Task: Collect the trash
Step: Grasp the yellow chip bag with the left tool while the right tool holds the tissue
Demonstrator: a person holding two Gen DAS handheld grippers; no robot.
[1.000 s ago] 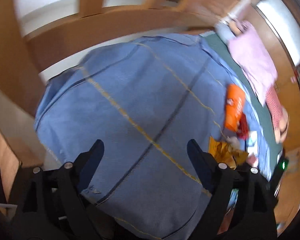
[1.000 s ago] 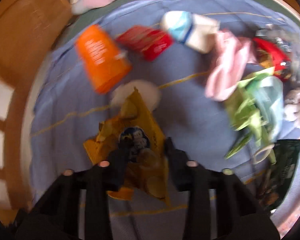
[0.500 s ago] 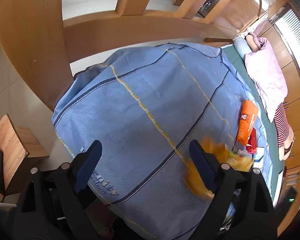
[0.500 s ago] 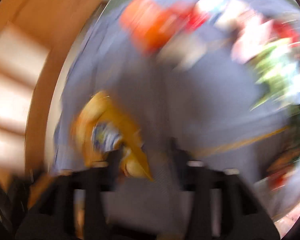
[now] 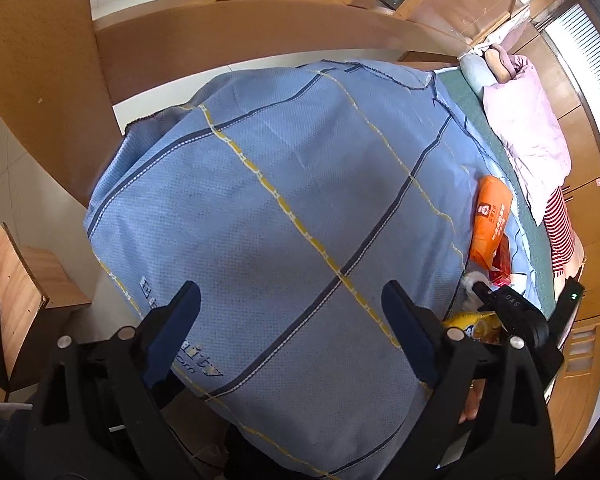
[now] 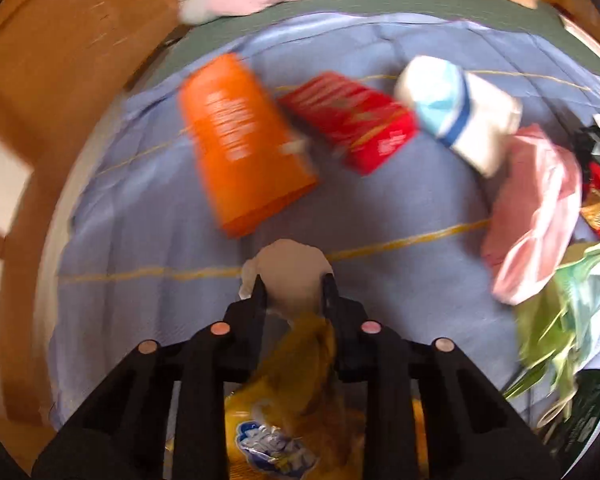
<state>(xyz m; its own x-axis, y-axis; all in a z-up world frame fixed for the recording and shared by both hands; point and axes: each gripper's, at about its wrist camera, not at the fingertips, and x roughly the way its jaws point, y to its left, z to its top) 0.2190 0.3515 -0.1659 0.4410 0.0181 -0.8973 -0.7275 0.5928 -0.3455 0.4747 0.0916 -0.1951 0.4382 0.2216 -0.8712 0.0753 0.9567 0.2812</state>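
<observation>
My right gripper (image 6: 294,288) has its fingers on both sides of a white crumpled tissue (image 6: 292,276) on the blue blanket (image 6: 148,240); the jaws stand narrowly apart. A yellow snack bag (image 6: 296,400) lies under the gripper, between its arms. An orange pouch (image 6: 240,148), a red packet (image 6: 352,120) and a white-and-blue pack (image 6: 460,108) lie beyond. My left gripper (image 5: 292,308) is open and empty above the blanket (image 5: 280,200). It sees the right gripper (image 5: 512,312), the yellow bag (image 5: 468,320) and the orange pouch (image 5: 492,216) at right.
Pink, green and red wrappers (image 6: 540,216) pile up at the right. A pink quilt (image 5: 528,120) lies on the green mat at the far side. A wooden bed frame (image 5: 60,100) curves round the blanket's end. A wooden stool (image 5: 16,280) stands on the floor at left.
My right gripper swung left with the yellow bag, then came back to the tissue; the bag now lies under it. My left gripper rose and stayed open.
</observation>
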